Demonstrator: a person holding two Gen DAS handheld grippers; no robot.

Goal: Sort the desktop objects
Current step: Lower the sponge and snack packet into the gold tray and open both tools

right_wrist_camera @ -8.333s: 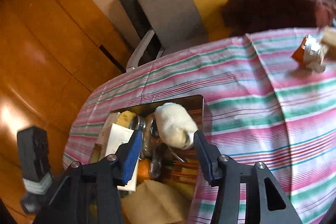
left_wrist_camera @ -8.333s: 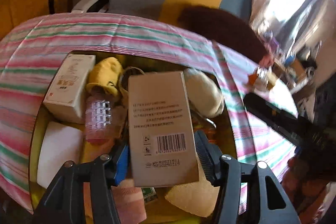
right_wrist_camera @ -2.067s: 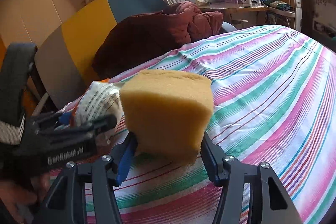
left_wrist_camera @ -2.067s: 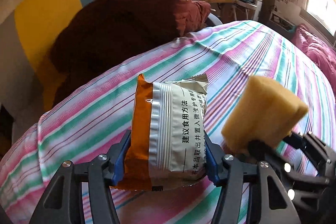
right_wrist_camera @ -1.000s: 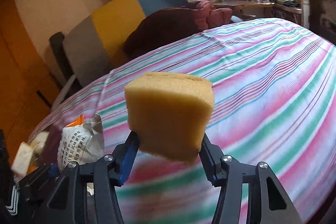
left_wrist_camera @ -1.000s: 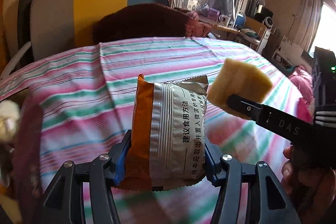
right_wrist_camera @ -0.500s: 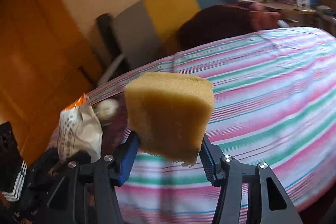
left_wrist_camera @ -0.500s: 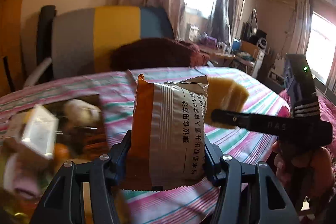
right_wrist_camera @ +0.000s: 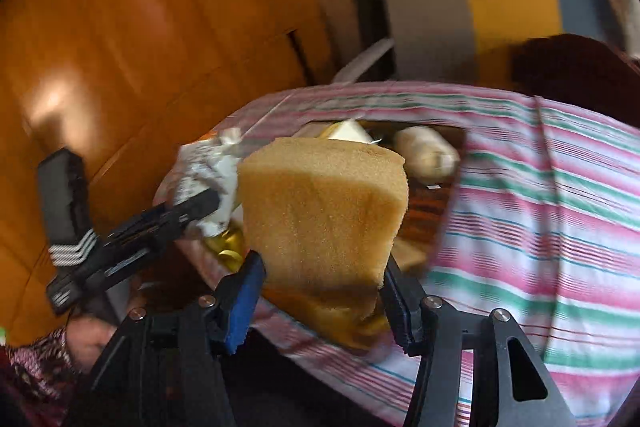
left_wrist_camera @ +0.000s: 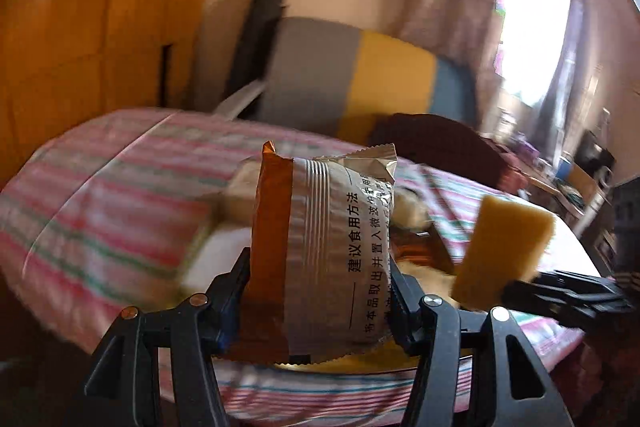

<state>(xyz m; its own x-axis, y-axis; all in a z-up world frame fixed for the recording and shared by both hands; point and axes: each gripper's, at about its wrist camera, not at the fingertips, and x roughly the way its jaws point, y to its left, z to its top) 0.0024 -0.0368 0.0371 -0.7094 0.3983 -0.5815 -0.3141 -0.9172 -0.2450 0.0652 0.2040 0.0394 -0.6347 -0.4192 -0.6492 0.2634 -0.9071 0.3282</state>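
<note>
My left gripper (left_wrist_camera: pixel 320 291) is shut on an orange and silver snack packet (left_wrist_camera: pixel 324 251) and holds it in the air above the near end of the tray (left_wrist_camera: pixel 436 247). My right gripper (right_wrist_camera: pixel 322 283) is shut on a yellow sponge (right_wrist_camera: pixel 320 211), also held in the air over the tray (right_wrist_camera: pixel 432 203). The sponge shows in the left wrist view (left_wrist_camera: pixel 504 255), to the right of the packet. The packet shows crumpled in the right wrist view (right_wrist_camera: pixel 208 171), left of the sponge. The tray holds several items, mostly hidden behind the held things.
The tray lies on a table with a pink, green and white striped cloth (right_wrist_camera: pixel 540 195). A white roll (right_wrist_camera: pixel 428 151) and a pale box (right_wrist_camera: pixel 348 131) lie in the tray. A grey, yellow and blue chair (left_wrist_camera: pixel 360 79) stands behind the table. An orange wooden wall (right_wrist_camera: pixel 140 27) is at left.
Both grippers have swung left from the open striped cloth to above the tray, still holding the packet and the sponge. The tray has come under them.
</note>
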